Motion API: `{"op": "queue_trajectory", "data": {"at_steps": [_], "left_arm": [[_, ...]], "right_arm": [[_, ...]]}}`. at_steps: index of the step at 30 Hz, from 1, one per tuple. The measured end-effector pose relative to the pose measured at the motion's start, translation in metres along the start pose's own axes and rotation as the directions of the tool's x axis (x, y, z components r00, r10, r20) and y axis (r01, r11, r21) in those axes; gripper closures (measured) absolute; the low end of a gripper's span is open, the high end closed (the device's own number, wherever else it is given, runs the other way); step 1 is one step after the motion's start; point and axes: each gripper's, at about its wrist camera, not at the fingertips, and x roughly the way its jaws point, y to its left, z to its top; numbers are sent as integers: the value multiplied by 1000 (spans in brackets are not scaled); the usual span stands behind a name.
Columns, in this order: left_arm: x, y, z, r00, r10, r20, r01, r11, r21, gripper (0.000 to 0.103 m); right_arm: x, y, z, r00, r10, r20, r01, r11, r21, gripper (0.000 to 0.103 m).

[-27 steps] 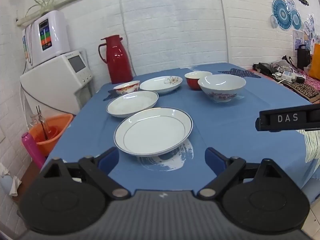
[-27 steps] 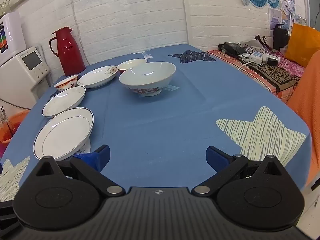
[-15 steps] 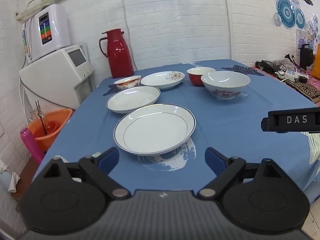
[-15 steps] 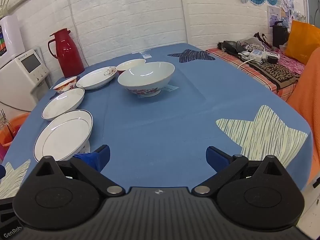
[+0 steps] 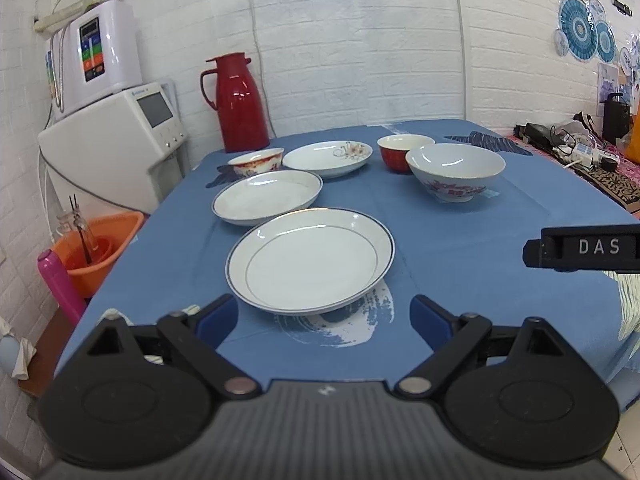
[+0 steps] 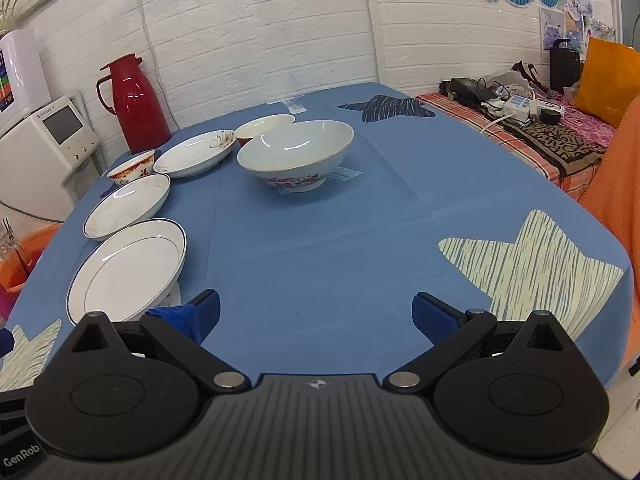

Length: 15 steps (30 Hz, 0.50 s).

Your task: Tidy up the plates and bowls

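Note:
Three white plates lie on the blue table: a rimmed plate [image 5: 310, 260] nearest me, a second rimmed plate [image 5: 267, 197] behind it, and a flower-patterned plate [image 5: 327, 153] further back. A small red-patterned bowl [image 5: 256, 161], a red bowl [image 5: 400, 152] and a large white bowl [image 5: 455, 170] stand near them. My left gripper [image 5: 324, 318] is open and empty, just in front of the nearest plate. My right gripper [image 6: 316, 312] is open and empty over the table's front, right of that plate [image 6: 128, 268]; the large bowl [image 6: 296, 154] stands ahead of it.
A red thermos [image 5: 238, 102] stands at the table's back left corner. White appliances [image 5: 116, 148] and an orange bucket [image 5: 100, 246] stand left of the table. A cluttered bench [image 6: 532, 120] runs along the right. The right gripper's side [image 5: 588, 246] shows at the left view's right edge.
Both grippers have risen and pulled back slightly, so the dishes sit a little lower in view. Nothing on the table has moved. Both grippers stay open.

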Motion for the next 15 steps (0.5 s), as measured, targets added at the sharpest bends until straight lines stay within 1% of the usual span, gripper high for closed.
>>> {"op": "queue_trajectory", "data": {"at_steps": [10, 15], "left_arm": [[5, 7, 5, 1000, -1, -6, 1, 1000, -13, 11], [10, 12, 7, 1000, 6, -11, -7, 1000, -18, 11]], "right_arm": [[2, 4, 2, 1000, 28, 14, -28, 1000, -5, 13], [0, 9, 4, 996, 56, 65, -56, 998, -12, 13]]}}
